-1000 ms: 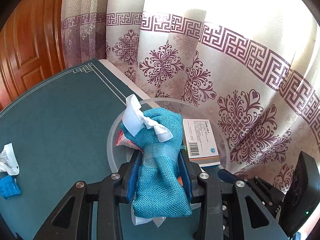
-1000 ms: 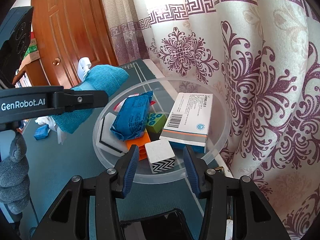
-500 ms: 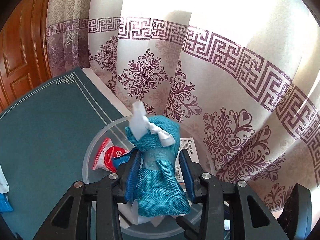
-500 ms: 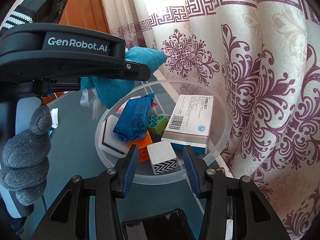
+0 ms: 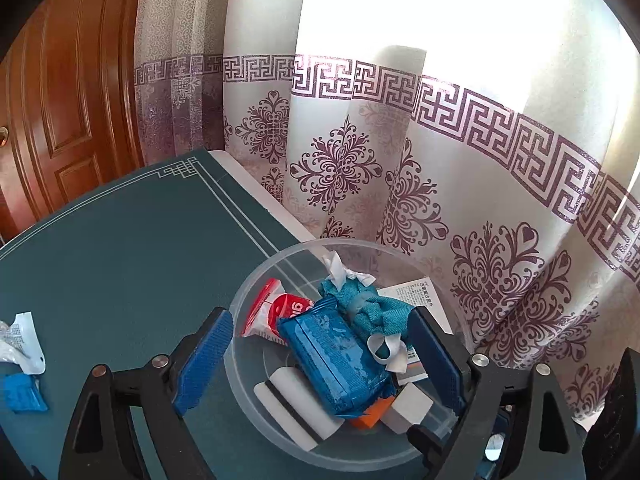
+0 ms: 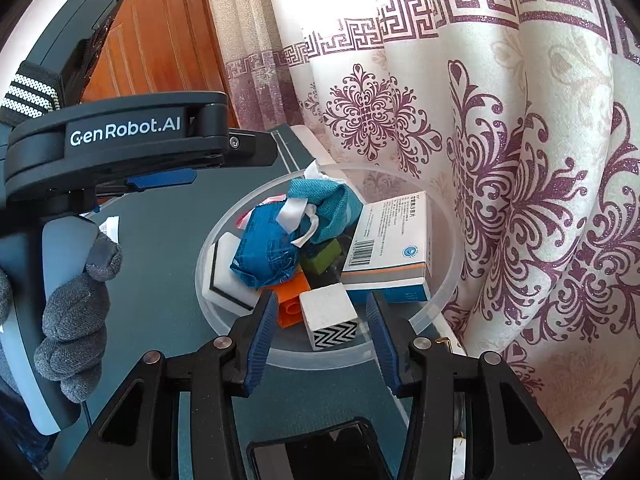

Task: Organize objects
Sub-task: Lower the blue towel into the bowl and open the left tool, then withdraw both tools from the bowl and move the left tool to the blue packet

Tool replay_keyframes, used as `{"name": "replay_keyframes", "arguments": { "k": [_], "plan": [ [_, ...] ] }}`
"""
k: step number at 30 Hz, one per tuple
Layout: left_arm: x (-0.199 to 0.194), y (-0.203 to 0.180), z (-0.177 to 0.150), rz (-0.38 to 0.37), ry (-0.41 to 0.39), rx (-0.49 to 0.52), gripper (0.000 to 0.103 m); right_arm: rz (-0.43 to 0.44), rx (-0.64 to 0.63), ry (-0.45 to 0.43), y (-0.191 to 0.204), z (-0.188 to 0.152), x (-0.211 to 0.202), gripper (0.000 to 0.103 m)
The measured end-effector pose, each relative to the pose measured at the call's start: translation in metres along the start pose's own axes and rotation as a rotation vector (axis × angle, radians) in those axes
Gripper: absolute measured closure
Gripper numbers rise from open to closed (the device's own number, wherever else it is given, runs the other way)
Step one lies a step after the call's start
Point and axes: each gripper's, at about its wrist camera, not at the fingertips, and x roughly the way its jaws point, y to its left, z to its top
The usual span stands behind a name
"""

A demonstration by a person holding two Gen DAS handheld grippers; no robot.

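A teal woven pouch point(image 5: 360, 308) point(image 6: 328, 208) with white ribbon lies in the clear plastic bowl point(image 5: 248, 292) point(image 6: 448, 280), resting on a blue packet point(image 5: 332, 360) point(image 6: 264, 248). My left gripper point(image 5: 320, 332) hovers over the bowl, its jaws opening wide and touching nothing. In the right wrist view its blue pad point(image 6: 160, 179) shows at the left, held by a gloved hand point(image 6: 76, 320). My right gripper point(image 6: 322, 320) stands at the bowl's near rim, fingers apart with nothing gripped. A medicine box point(image 6: 388, 248) and a zigzag-marked white cube point(image 6: 330, 316) are also in the bowl.
The bowl stands at the corner of a teal table mat point(image 5: 120, 260), close to a patterned curtain point(image 5: 440, 160). A torn wrapper point(image 5: 20, 344) and a small blue packet point(image 5: 22, 394) lie on the mat at the left. A wooden door point(image 5: 60, 100) is behind.
The left gripper carried the teal pouch over the bowl and opened; the pouch dropped onto the blue packet inside. The right gripper has not moved.
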Motion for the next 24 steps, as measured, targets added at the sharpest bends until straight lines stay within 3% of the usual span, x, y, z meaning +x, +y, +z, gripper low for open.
{"name": "replay_keyframes", "arguments": {
  "k": [7,24],
  "plan": [
    [-0.007,0.006,-0.009,0.075,-0.016,0.015,0.003,-0.002,-0.006,-0.003,0.0,0.003,-0.001,0.055],
    [-0.016,0.037,-0.027,0.169,-0.004,-0.02,0.001,0.002,-0.018,-0.005,0.01,0.003,-0.01,0.053]
  ]
}}
